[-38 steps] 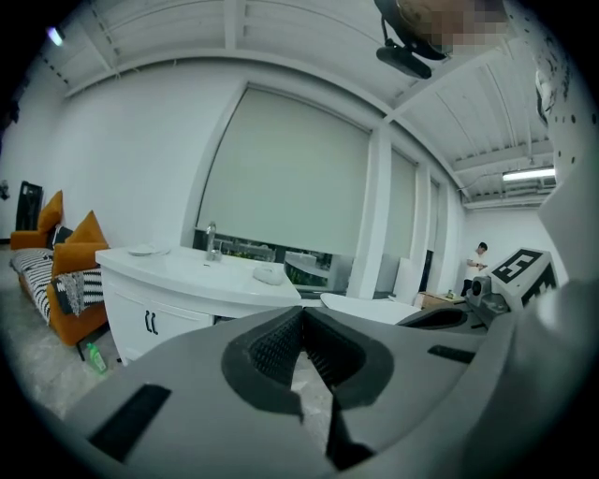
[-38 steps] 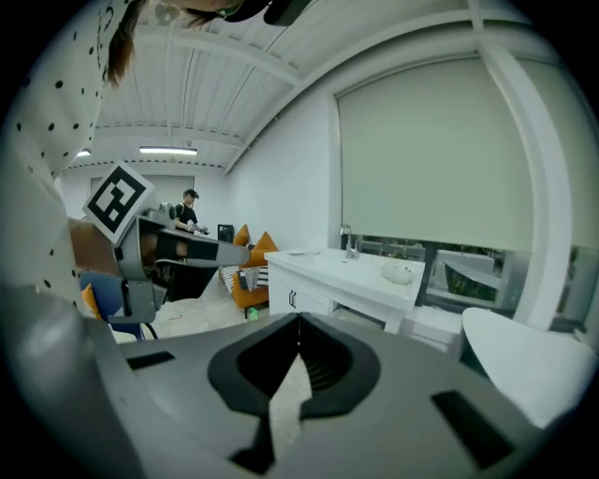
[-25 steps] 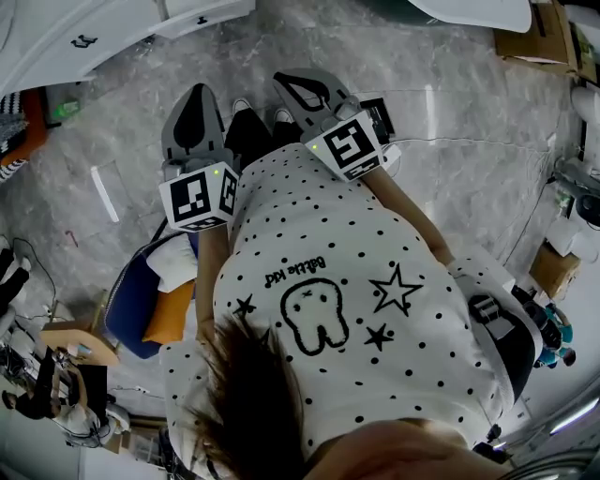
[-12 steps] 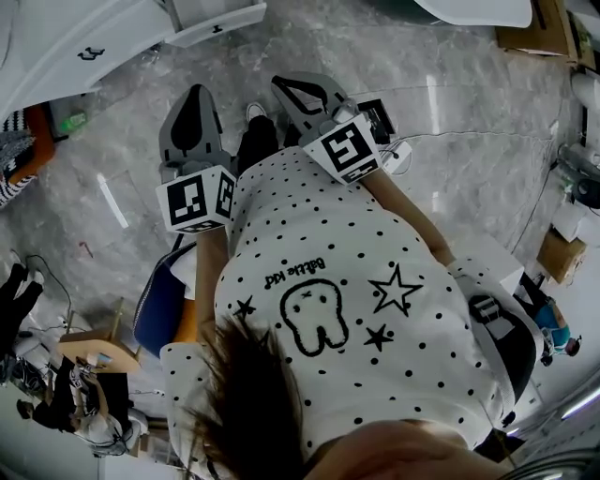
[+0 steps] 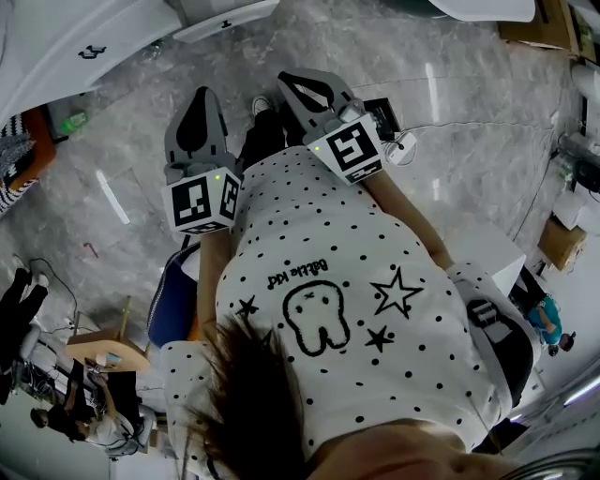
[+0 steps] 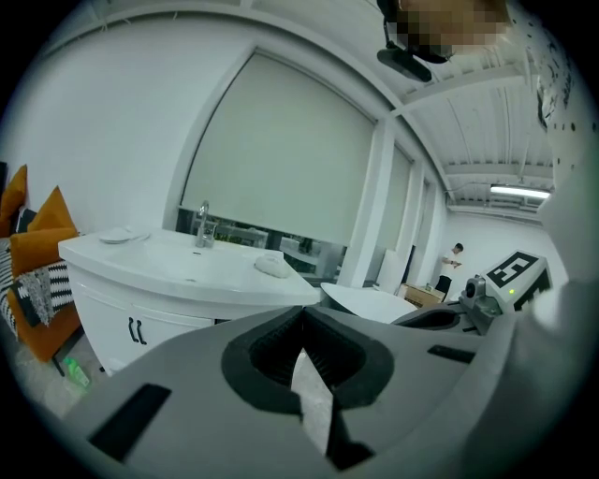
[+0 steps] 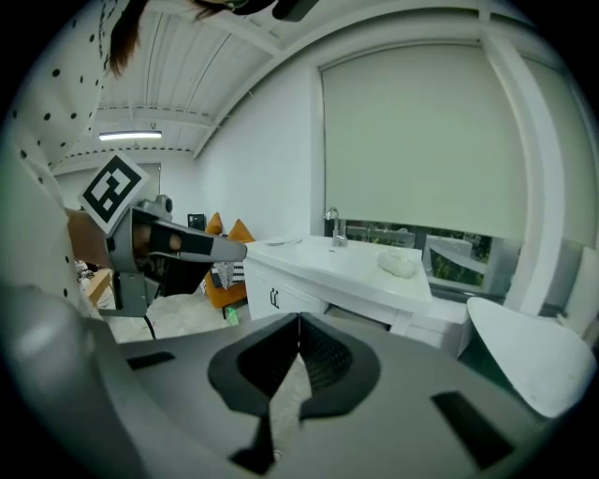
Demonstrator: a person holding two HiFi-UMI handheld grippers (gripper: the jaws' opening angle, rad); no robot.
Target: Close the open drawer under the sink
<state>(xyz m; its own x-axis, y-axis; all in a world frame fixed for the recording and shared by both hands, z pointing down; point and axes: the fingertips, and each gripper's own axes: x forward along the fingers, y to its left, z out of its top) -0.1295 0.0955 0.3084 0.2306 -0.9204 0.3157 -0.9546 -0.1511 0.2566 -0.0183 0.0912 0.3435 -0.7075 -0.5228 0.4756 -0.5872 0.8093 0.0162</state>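
Observation:
The white sink cabinet (image 5: 66, 42) fills the top left of the head view, and its open drawer (image 5: 225, 17) sticks out past it at the top edge. Both gripper views show the cabinet (image 6: 178, 281) (image 7: 328, 267) some way ahead, with a faucet (image 6: 202, 224) on top. In the right gripper view the drawer front (image 7: 432, 327) shows under the counter's right end. My left gripper (image 5: 199, 101) (image 6: 302, 313) and right gripper (image 5: 300, 84) (image 7: 299, 320) are held side by side above the marble floor. Both are shut and empty, short of the drawer.
A blue chair with an orange cushion (image 5: 173, 305) stands at my left. A round white table (image 7: 524, 360) lies right of the cabinet. Orange cushions (image 6: 37, 224) sit left of it. A cable (image 5: 450, 122) runs over the floor at right, and cardboard boxes (image 5: 534, 28) stand at the far right.
The floor has slid past under me. The cabinet and drawer have shifted a little to the right in the head view. Both grippers moved along with me and stayed shut.

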